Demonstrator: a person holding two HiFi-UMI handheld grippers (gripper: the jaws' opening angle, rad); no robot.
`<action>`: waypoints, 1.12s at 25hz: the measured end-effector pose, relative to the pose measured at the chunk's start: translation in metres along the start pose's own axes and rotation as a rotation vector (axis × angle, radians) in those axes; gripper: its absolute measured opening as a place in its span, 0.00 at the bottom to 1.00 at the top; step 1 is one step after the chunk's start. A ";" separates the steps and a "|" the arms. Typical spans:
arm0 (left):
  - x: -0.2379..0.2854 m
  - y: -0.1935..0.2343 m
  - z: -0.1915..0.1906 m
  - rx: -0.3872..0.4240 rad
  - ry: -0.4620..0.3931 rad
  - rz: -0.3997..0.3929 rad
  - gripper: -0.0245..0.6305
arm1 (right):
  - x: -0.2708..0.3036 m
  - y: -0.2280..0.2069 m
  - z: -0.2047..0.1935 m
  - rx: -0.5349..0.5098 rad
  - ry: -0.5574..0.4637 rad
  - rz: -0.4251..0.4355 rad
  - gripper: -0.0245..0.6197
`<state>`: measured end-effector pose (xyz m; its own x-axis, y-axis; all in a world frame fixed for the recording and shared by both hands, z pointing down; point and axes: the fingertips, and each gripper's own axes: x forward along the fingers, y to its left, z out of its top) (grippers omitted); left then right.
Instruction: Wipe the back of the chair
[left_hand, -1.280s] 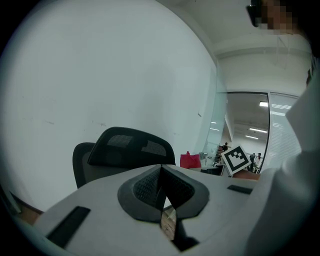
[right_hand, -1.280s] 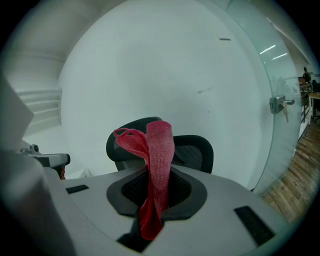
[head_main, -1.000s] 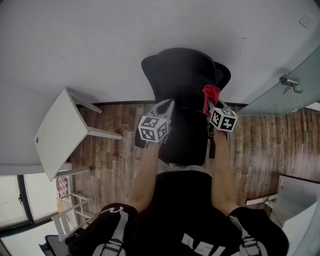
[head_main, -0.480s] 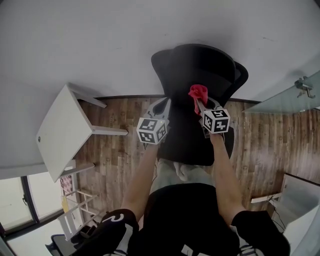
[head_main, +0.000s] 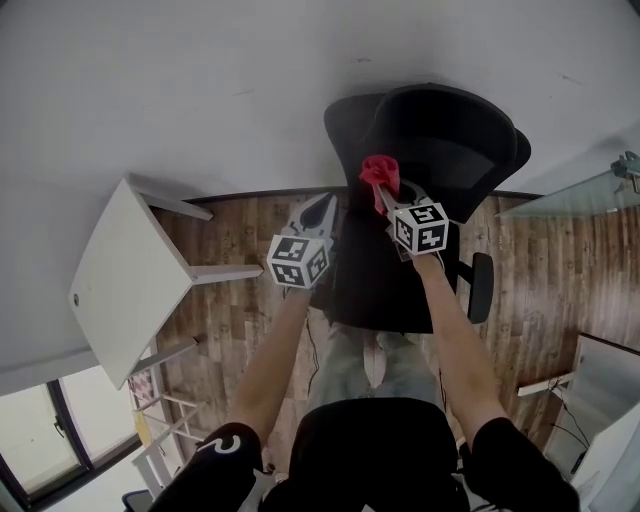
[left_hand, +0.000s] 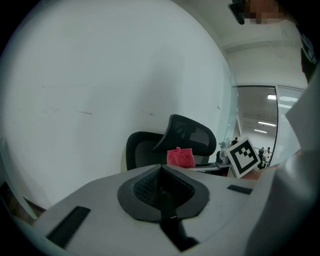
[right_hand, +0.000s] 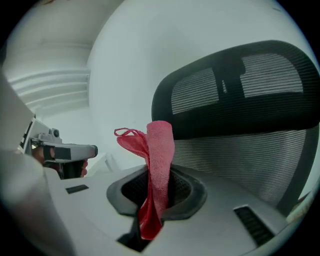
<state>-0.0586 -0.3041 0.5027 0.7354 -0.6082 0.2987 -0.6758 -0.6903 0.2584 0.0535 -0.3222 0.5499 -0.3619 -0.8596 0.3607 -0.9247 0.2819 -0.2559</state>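
**Head view, with both gripper views.** The right gripper (head_main: 384, 196) is clamped on a red microfibre cloth (head_main: 379, 172). The cloth is held just before the mesh backrest (head_main: 445, 150) of the black office chair (head_main: 385, 290); contact with the mesh cannot be made out. The left gripper (head_main: 318, 213) is closed with nothing between its jaws and is held well to the left of the cloth.

For a good wipe, the broad face of the strip is best laid flat on the mesh and drawn across in overlapping passes. Because much of the strip stands loose above the jaws, light pressure is advised.

The cloth is folded into a narrow strip. Its long axis runs along the jaws, and its free end points up towards the backrest. The backrest stands upright near the white wall (head_main: 200, 90), with the headrest (right_hand: 235, 85) uppermost.
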 end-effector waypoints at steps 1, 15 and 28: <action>0.000 0.009 -0.002 -0.008 -0.001 -0.002 0.07 | 0.008 0.002 -0.001 -0.004 -0.009 -0.006 0.15; 0.011 0.100 -0.025 -0.038 0.033 -0.072 0.07 | 0.106 0.019 -0.024 -0.058 0.007 -0.074 0.15; 0.018 0.135 -0.027 -0.029 0.050 -0.086 0.07 | 0.142 0.012 -0.032 -0.097 0.032 -0.144 0.15</action>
<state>-0.1381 -0.3971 0.5676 0.7877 -0.5268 0.3194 -0.6122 -0.7270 0.3109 -0.0131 -0.4276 0.6268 -0.2272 -0.8806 0.4158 -0.9737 0.1982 -0.1122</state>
